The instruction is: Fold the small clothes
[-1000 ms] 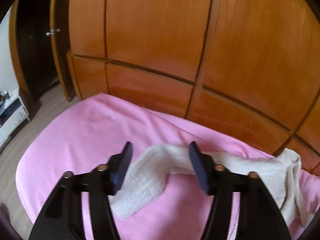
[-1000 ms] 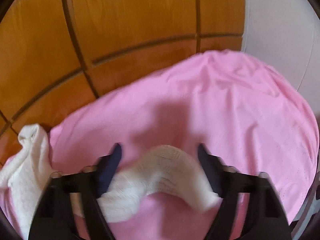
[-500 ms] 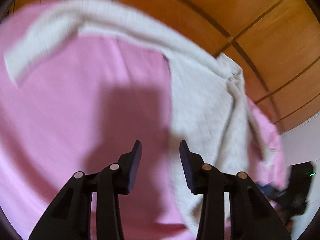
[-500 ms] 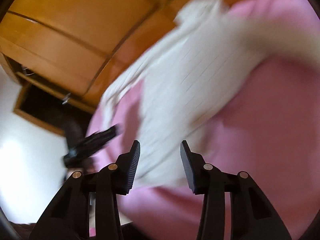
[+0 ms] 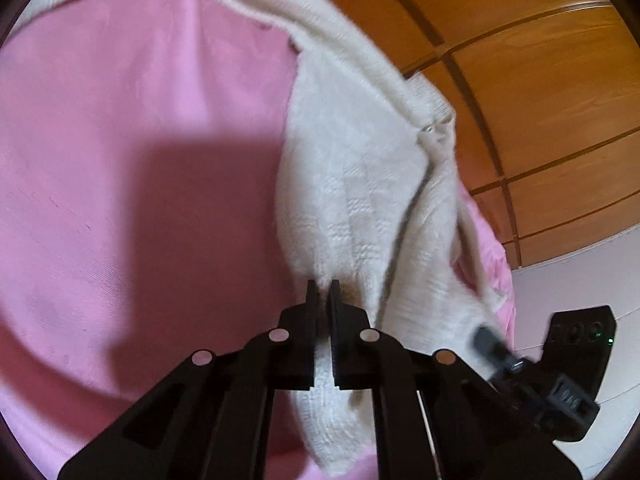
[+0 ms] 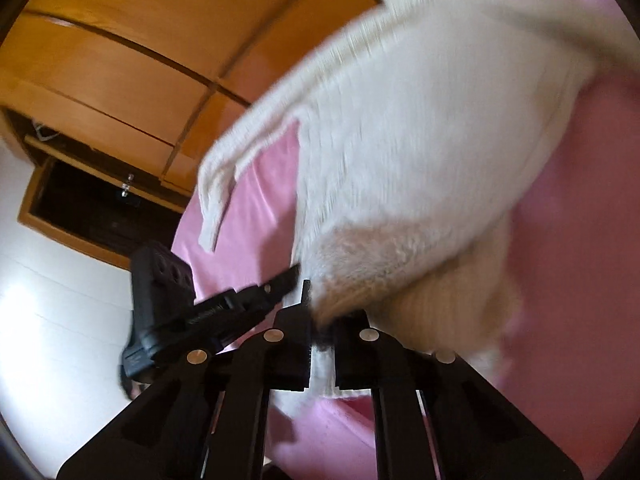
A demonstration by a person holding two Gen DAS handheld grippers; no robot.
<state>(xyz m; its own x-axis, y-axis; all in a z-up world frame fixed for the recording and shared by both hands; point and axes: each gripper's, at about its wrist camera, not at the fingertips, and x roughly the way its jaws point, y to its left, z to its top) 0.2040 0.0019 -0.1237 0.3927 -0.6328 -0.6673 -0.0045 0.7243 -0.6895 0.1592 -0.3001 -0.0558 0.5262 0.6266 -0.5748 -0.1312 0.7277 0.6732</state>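
Observation:
A small cream knit sweater (image 5: 360,168) lies on a pink sheet (image 5: 120,140). My left gripper (image 5: 323,292) is shut on the sweater's near hem edge. My right gripper (image 6: 320,300) is shut on the hem of the same sweater (image 6: 420,140), and the cloth bunches and lifts over its fingers. Each gripper shows in the other's view: the right one at the lower right of the left wrist view (image 5: 520,364), the left one at the left of the right wrist view (image 6: 240,304). One sleeve (image 6: 224,176) trails toward the far edge.
The pink sheet (image 6: 560,280) covers a bed. Orange wooden wardrobe panels (image 5: 540,80) stand right behind it. A dark doorway (image 6: 92,208) and white wall (image 6: 48,320) are to the left in the right wrist view.
Both grippers swung down from the sleeves to the sweater's hem and closed from open onto the cloth. The right side of the hem is lifting.

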